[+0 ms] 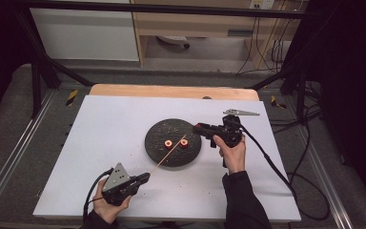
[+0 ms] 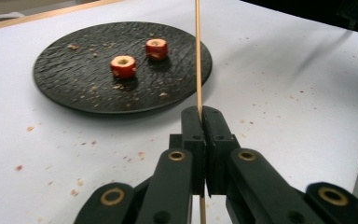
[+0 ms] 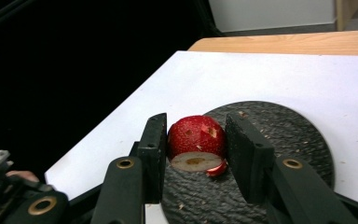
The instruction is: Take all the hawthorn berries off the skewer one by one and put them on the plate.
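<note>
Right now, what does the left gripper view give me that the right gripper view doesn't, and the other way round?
The left gripper view has the left gripper shut on a thin wooden skewer that runs up past the plate, plus two red cored fruit pieces lying on the plate. The right gripper view has the right gripper clamped on a red fruit piece, cut face down, above the plate's edge. Both share the dark round plate and the white table top with crumbs.
</note>
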`<state>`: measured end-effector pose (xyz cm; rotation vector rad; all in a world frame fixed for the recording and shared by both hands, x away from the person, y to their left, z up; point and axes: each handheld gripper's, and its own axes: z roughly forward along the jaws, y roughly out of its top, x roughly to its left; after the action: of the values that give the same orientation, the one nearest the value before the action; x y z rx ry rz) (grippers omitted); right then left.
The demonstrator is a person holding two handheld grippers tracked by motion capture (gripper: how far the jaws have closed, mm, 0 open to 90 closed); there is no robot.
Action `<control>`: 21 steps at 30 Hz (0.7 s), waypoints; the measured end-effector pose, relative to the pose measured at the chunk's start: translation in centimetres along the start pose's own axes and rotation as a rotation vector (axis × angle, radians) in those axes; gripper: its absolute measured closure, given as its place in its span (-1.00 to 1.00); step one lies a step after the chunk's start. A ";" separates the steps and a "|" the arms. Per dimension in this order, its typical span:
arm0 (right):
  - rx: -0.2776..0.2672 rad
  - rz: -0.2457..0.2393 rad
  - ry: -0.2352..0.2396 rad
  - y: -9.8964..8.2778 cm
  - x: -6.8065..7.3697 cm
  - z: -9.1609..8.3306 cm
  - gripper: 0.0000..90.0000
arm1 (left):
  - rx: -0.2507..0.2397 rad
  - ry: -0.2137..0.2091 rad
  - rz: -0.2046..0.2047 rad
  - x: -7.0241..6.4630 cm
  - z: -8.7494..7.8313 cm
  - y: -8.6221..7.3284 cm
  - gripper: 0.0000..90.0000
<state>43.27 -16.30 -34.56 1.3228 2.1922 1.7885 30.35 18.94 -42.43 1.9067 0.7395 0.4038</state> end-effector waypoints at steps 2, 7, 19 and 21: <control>0.008 0.007 -0.015 -0.1 -0.3 0.6 0.35 | -0.007 0.011 -0.014 0.4 -0.3 0.0 0.96; 0.076 0.005 -0.041 -1.3 -0.8 3.3 0.35 | -0.012 0.032 -0.032 1.1 -0.7 0.0 0.96; 0.206 0.022 -0.060 -5.2 -1.6 8.2 0.35 | 0.005 0.049 -0.049 1.8 -0.4 -0.2 0.96; 0.216 0.018 -0.061 -5.7 -1.7 8.5 0.35 | 0.006 0.050 -0.051 1.8 -0.4 -0.3 0.96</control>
<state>45.26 -10.44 -42.89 1.4183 2.4028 1.5300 31.41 20.43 -42.58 1.8855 0.8212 0.4187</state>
